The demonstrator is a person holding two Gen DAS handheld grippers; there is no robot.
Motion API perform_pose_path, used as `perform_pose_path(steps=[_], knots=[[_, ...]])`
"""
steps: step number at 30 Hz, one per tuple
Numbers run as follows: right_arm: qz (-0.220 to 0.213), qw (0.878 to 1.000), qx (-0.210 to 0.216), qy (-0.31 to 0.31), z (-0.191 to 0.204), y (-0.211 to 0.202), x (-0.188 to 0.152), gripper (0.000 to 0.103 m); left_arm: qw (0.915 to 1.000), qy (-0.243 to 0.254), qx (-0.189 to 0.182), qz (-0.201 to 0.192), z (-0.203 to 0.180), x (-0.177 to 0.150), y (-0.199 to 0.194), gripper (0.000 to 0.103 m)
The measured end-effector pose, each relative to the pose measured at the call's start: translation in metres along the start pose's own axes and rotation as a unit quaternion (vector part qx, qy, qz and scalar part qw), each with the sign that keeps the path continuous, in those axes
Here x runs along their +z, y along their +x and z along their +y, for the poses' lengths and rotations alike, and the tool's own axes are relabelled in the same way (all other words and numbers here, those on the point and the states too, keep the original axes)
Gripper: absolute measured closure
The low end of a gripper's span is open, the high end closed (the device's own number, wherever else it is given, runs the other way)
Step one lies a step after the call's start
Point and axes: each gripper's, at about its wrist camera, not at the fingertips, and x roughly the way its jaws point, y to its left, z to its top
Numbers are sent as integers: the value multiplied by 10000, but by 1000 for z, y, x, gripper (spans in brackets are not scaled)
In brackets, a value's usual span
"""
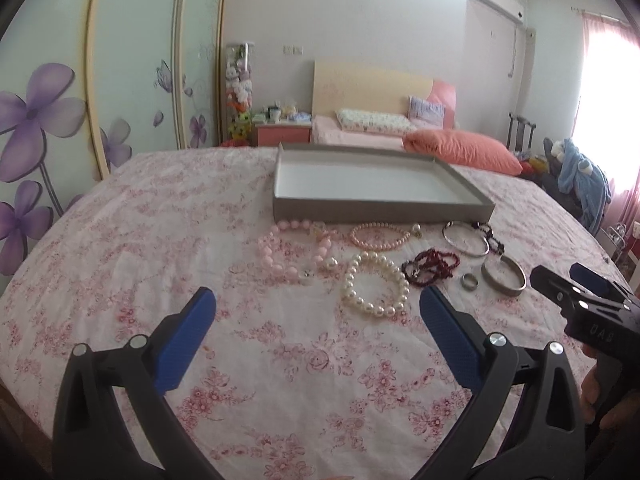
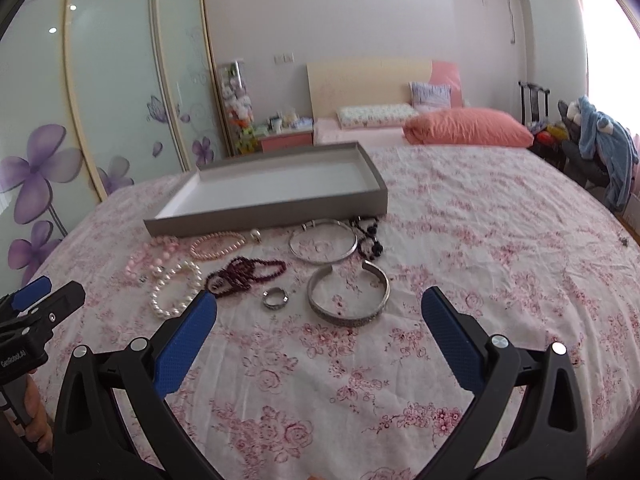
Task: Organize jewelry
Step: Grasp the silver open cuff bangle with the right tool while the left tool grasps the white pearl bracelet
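Note:
A grey shallow tray (image 1: 376, 210) (image 2: 256, 216) lies empty on the floral bedspread. In front of it lie a white pearl bracelet (image 1: 376, 284) (image 2: 176, 290), pink bead strands (image 1: 296, 248) (image 2: 154, 256), a pink pearl bracelet (image 1: 380, 236) (image 2: 218, 245), a dark red bead bracelet (image 1: 430, 268) (image 2: 244, 274), a thin silver bangle (image 1: 466, 238) (image 2: 323, 242), a wide silver cuff (image 1: 504, 276) (image 2: 348, 294), a ring (image 1: 468, 281) (image 2: 275, 298) and black beads (image 2: 368, 238). My left gripper (image 1: 318, 308) is open, just short of the pearls. My right gripper (image 2: 320, 308) is open, near the cuff.
The jewelry sits on a large bed with a pink floral cover (image 2: 480, 240). An orange pillow (image 1: 464, 150) lies behind the tray. A wardrobe with purple flowers (image 1: 40, 120) stands left; a chair with blue clothing (image 2: 600, 148) stands right.

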Motion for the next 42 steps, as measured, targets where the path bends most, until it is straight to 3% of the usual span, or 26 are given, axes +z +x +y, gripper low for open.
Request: perform_pose_path(steps=[9,15,24,27,32,42], knots=[[994,9946,-276,124,-14,45,10,2,9944,-94,-375,986,-1,5,47,4],[1374,9896,-414,-113,-6,66,12,17,9911,45,-356,1281,-9,11,65,4],[1336,9893,-481,-325,5,67,15,35,9892,95,-322,1425,-15,19,84,4],[1334,9895,-451,-319,4,68,15,35,9890,73,-258,1454,-14,21,90,14],[1326,9898,-431,-299,2,69,15,35,9870,-128,-250,1581,-8,21,101,40],[1324,9899,-418,-286,1,71,15,35,9876,196,-85,1557,-23,22,107,71]])
